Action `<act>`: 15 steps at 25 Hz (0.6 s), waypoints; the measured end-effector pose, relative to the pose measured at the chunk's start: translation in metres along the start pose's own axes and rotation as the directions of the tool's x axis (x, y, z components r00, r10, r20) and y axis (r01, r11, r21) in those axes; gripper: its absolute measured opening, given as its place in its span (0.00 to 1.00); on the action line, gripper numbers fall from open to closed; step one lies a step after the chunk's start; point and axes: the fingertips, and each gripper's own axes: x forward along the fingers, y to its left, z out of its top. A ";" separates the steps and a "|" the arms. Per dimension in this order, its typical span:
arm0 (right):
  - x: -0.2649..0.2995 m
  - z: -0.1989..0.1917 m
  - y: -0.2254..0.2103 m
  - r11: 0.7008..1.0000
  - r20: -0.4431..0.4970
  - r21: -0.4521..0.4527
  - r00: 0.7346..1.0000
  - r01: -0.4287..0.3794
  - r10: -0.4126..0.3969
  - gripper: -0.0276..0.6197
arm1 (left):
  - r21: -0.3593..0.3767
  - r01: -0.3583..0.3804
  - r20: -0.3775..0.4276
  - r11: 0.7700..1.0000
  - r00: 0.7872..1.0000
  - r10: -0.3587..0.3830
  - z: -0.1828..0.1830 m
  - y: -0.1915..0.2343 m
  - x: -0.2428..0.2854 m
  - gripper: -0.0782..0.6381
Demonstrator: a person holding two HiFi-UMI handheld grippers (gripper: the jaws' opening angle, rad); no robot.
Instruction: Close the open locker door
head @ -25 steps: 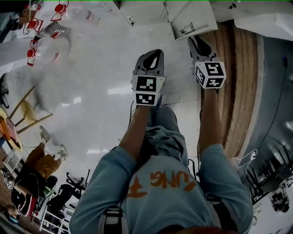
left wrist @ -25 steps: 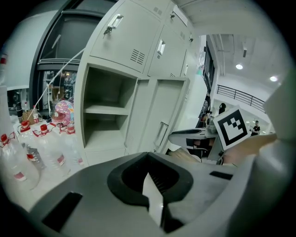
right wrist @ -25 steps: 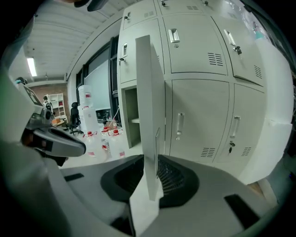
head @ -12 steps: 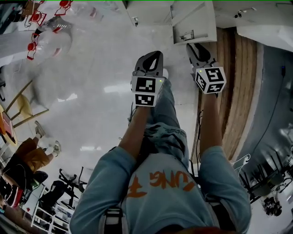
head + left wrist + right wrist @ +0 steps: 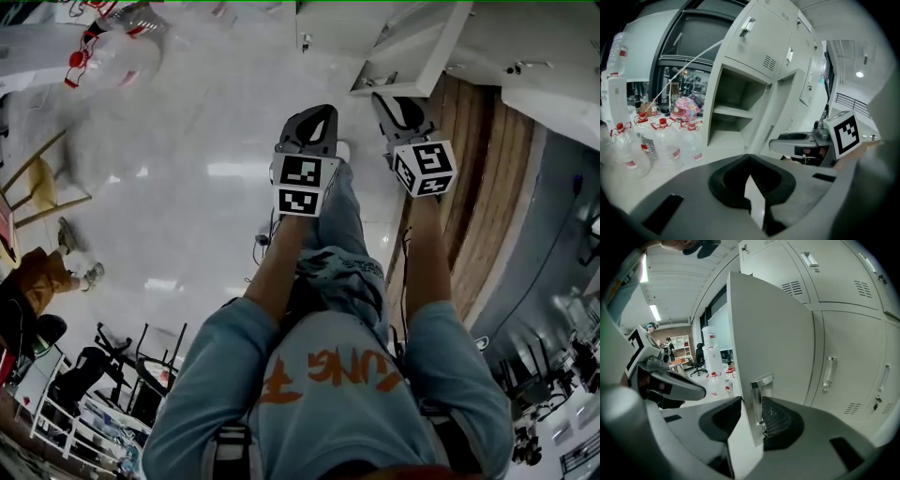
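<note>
The white locker door (image 5: 773,338) stands open, and its free edge with the chrome handle (image 5: 761,389) lies between the jaws of my right gripper (image 5: 750,401). Those jaws are opening, and their pads stand off the door on both sides. In the head view the right gripper (image 5: 398,105) reaches up under the door (image 5: 417,47). My left gripper (image 5: 314,127) hangs beside it over the floor, shut with nothing in it. The left gripper view shows the open compartment (image 5: 736,112) with a shelf, and the right gripper (image 5: 797,139) at the door.
Closed locker doors (image 5: 843,357) with handles and vents fill the wall to the right. Several large water bottles (image 5: 661,140) stand on the floor left of the lockers. Chairs (image 5: 42,183) and seated people are at the far left. A wooden strip (image 5: 483,197) runs along the right.
The right gripper's jaws have spread apart around the door's edge. The door now sits more slanted and further right in the head view. The left gripper has hardly moved.
</note>
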 end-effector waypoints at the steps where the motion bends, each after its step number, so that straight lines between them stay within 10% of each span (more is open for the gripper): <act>1: 0.007 0.004 0.004 1.000 0.000 -0.007 1.000 -0.010 0.010 0.27 | -0.004 -0.011 0.006 1.000 1.000 0.011 0.002 0.007 -0.001 0.13; 15: 0.080 0.046 0.032 0.994 -0.006 -0.030 0.995 -0.102 0.102 0.24 | -0.055 -0.109 0.051 0.992 0.992 0.112 0.042 0.068 -0.006 0.13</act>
